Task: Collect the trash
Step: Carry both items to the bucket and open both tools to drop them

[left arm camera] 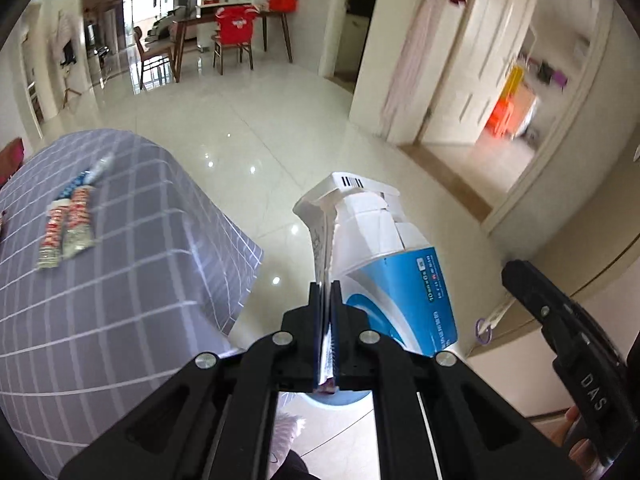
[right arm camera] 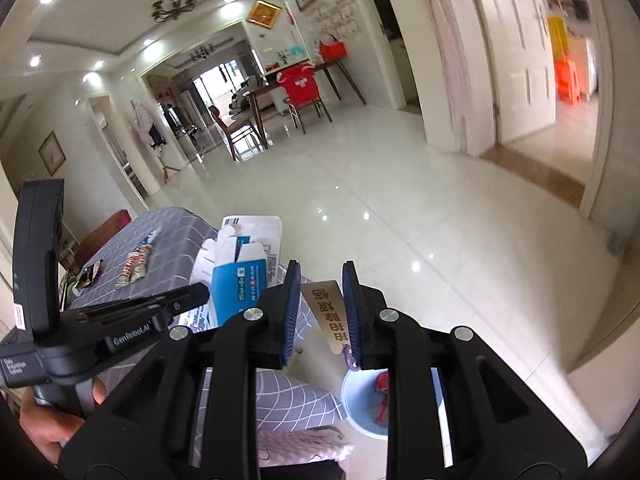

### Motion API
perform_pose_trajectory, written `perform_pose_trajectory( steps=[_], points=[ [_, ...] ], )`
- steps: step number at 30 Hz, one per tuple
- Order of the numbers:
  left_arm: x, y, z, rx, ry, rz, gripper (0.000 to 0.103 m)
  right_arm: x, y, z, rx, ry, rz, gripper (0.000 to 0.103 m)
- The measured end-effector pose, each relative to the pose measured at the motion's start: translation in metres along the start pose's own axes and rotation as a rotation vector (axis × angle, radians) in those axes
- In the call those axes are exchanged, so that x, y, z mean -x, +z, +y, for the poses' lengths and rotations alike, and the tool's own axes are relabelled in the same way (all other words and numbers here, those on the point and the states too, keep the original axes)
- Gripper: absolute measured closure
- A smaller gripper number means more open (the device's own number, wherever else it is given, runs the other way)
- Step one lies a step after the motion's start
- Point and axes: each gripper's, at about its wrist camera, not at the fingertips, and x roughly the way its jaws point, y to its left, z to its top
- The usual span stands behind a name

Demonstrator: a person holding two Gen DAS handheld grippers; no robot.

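Observation:
My left gripper (left arm camera: 326,286) is shut on a flattened white and blue carton (left arm camera: 384,256) and holds it in the air off the table's right edge; the carton also shows in the right wrist view (right arm camera: 240,268). My right gripper (right arm camera: 320,284) is open, with a beige paper tag (right arm camera: 326,312) on a purple loop hanging against its right finger. A light blue bin (right arm camera: 366,412) with red wrappers inside stands on the floor below. Red and silver wrappers (left arm camera: 66,228) lie on the grey checked tablecloth (left arm camera: 120,280); they also show in the right wrist view (right arm camera: 134,266).
A dark wrapper (right arm camera: 88,276) lies further left on the table. A blue and white wrapper (left arm camera: 90,172) lies beyond the red ones. Glossy white floor (left arm camera: 260,128) stretches to a dining table with chairs (left arm camera: 232,40). A doorway (left arm camera: 500,112) opens at right.

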Motion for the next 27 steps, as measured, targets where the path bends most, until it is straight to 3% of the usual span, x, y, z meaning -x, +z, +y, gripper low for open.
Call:
perform_pose_trajectory(
  steps=[1, 4, 15, 27],
  points=[
    [-0.005, -0.001, -0.003, -0.009, 0.004, 0.009, 0.099, -0.003, -0.001, -0.005, -0.010, -0.007, 0.003, 0.078],
    [-0.024, -0.004, -0.009, -0.045, 0.036, 0.044, 0.099, -0.018, -0.006, -0.022, -0.037, -0.026, 0.019, 0.052],
    [-0.056, -0.010, -0.021, -0.089, 0.017, 0.108, 0.099, -0.026, -0.011, -0.032, -0.066, -0.071, 0.030, 0.049],
    [-0.075, -0.009, -0.044, -0.141, -0.062, 0.154, 0.098, 0.006, -0.005, -0.037, -0.109, -0.152, -0.077, 0.043]
  ],
)
